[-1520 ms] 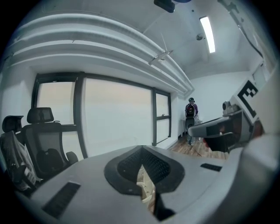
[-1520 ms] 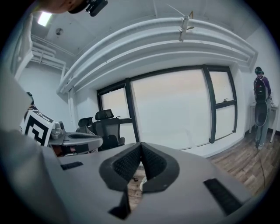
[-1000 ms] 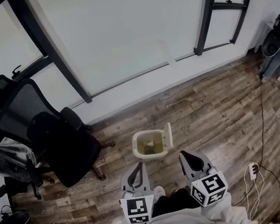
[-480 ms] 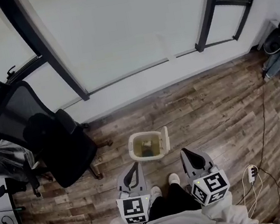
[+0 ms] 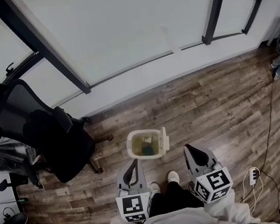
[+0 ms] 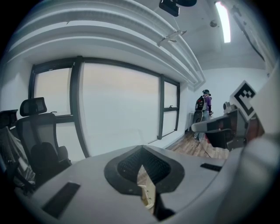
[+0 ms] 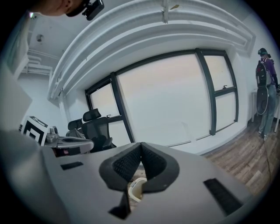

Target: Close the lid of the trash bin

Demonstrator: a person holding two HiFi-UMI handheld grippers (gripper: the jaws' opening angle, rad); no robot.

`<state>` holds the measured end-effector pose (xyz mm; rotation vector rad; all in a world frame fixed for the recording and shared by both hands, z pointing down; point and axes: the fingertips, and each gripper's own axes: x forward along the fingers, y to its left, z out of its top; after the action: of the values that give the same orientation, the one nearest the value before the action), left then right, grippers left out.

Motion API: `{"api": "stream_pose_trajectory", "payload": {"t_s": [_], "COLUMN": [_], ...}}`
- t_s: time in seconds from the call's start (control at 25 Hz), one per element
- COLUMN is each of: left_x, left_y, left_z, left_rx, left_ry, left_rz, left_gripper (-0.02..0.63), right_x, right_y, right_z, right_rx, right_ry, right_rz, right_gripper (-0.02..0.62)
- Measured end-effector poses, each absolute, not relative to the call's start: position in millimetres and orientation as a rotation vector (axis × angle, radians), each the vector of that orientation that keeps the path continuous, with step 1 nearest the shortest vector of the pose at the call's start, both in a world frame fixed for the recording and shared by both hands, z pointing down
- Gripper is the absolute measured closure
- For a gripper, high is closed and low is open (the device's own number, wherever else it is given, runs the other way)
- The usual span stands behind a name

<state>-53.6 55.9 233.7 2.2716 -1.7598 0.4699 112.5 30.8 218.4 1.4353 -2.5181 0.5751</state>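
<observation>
Left gripper (image 5: 134, 164), right gripper (image 5: 190, 149), one open bin (image 5: 142, 132)

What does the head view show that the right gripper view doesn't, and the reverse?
Head view only: the trash bin open from above with rubbish inside, its lid upright at its right edge, the person's shoes and a power strip on the floor. Right gripper view only: a person standing far right by the window. Both: the office chair, the window, the bin and the left gripper.
</observation>
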Motion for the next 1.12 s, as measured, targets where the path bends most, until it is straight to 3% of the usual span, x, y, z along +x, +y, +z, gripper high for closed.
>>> {"api": "stream_pose_trajectory", "payload": {"t_s": [0.56,1.12], "left_x": [-52,-44], "left_y": [37,-3], "left_z": [269,394], "left_rx": [2.212,2.263], "left_ry": [-1.758,-1.631], "left_rz": [0.528,0.610], "left_gripper": [0.598,0.598], "right_x": [105,112], "right_y": [6,-18], "right_z": [263,405], "right_rx": [1.351,1.382], "right_ry": [-2.499,-2.321], "right_rz": [0.642,0.632], "right_gripper": [0.572,0.572]}}
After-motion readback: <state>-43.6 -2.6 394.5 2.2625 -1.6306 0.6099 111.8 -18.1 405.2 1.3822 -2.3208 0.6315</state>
